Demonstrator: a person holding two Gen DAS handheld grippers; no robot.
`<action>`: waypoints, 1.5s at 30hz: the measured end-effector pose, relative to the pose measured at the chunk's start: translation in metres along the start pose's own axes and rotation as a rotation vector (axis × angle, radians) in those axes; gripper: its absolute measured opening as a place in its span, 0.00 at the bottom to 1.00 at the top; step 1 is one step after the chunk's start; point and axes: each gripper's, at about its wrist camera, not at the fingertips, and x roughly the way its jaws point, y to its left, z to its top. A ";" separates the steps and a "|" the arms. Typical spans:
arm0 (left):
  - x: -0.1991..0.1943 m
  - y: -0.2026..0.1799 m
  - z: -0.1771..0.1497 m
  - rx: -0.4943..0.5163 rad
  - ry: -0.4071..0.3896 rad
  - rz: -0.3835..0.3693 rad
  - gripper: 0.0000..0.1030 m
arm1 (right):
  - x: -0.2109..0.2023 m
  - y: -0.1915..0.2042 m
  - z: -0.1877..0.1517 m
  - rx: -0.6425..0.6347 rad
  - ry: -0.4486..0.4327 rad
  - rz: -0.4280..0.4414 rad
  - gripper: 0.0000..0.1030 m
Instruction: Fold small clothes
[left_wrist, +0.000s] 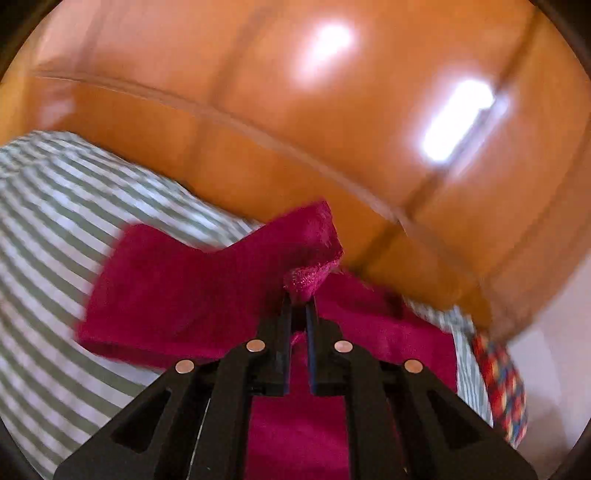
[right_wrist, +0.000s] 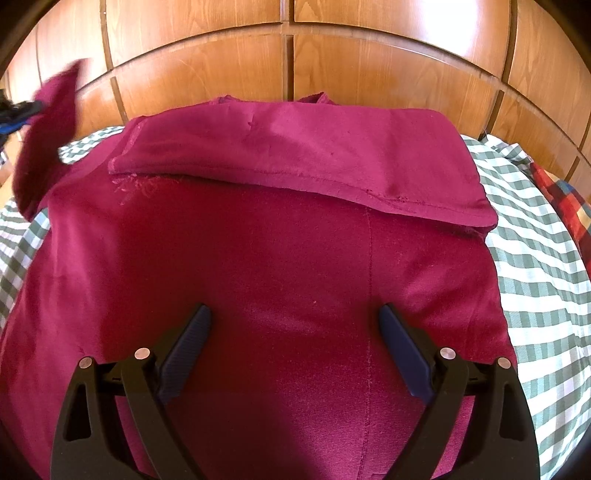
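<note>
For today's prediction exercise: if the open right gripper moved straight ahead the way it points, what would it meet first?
Most likely the maroon garment spread right below and ahead of the right gripper, probably before its folded-over flap; depth is hard to judge. The wooden headboard lies beyond.

the right tongs (right_wrist: 295, 317) hang spread wide over a magenta garment (right_wrist: 258, 258) on a green checked bedsheet (right_wrist: 535, 266), its right sleeve (right_wrist: 314, 158) folded across; wooden headboard (right_wrist: 332, 66) behind.
</note>
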 end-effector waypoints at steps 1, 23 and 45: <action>0.011 -0.009 -0.010 0.006 0.039 -0.011 0.07 | 0.000 -0.001 0.000 0.003 0.001 0.006 0.88; 0.020 0.040 -0.117 -0.009 0.142 0.124 0.35 | 0.050 0.104 0.102 0.136 0.148 0.413 0.58; 0.021 0.037 -0.123 0.019 0.137 0.137 0.36 | -0.018 -0.087 0.160 0.185 -0.050 0.044 0.05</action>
